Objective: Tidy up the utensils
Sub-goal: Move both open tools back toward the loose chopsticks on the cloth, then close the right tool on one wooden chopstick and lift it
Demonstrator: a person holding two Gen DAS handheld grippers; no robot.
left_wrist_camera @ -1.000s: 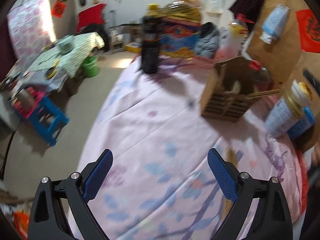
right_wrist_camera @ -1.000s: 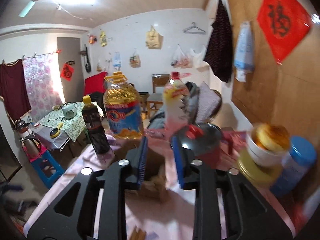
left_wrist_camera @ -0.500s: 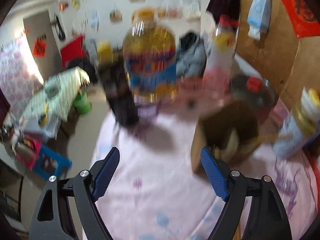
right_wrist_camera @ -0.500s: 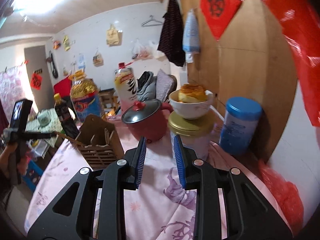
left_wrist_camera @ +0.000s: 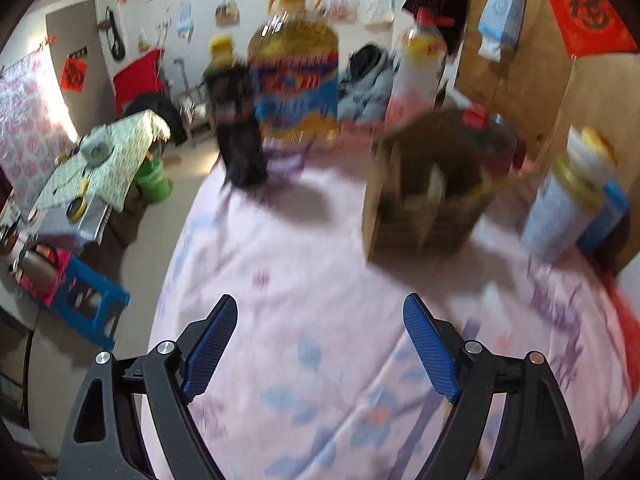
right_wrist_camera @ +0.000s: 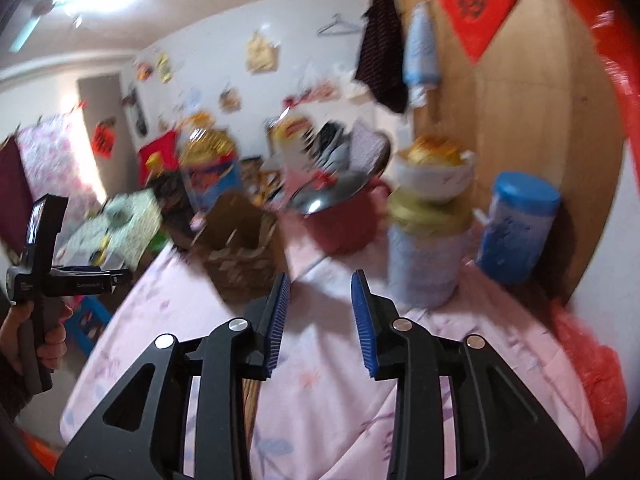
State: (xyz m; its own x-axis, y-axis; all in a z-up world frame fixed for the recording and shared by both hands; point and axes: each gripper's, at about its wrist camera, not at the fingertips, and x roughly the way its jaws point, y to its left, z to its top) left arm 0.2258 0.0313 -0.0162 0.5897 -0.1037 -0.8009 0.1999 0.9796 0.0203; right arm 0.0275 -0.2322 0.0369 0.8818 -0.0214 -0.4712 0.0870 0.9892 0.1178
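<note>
A brown wooden utensil holder (left_wrist_camera: 424,188) stands on the pink flowered tablecloth (left_wrist_camera: 300,288), with pale utensils inside it, blurred. It also shows in the right wrist view (right_wrist_camera: 242,242). My left gripper (left_wrist_camera: 320,344) is open wide and empty, held above the cloth in front of the holder. My right gripper (right_wrist_camera: 320,320) is partly open with nothing between its pads, to the right of the holder. A wooden stick-like thing (right_wrist_camera: 250,400) lies on the cloth under its left finger. The left gripper and the hand holding it show at the left edge of the right wrist view (right_wrist_camera: 64,278).
Behind the holder stand a dark bottle (left_wrist_camera: 236,128), a large oil jug (left_wrist_camera: 296,76), a pale bottle (left_wrist_camera: 420,68) and a red pot with a lid (right_wrist_camera: 340,216). A jar topped by a bowl (right_wrist_camera: 432,236) and a blue canister (right_wrist_camera: 518,228) stand by the wooden wall.
Both views are blurred from motion. The right gripper has opened a little and tilted down toward the cloth. The left gripper has pulled back slightly from the holder, still open.
</note>
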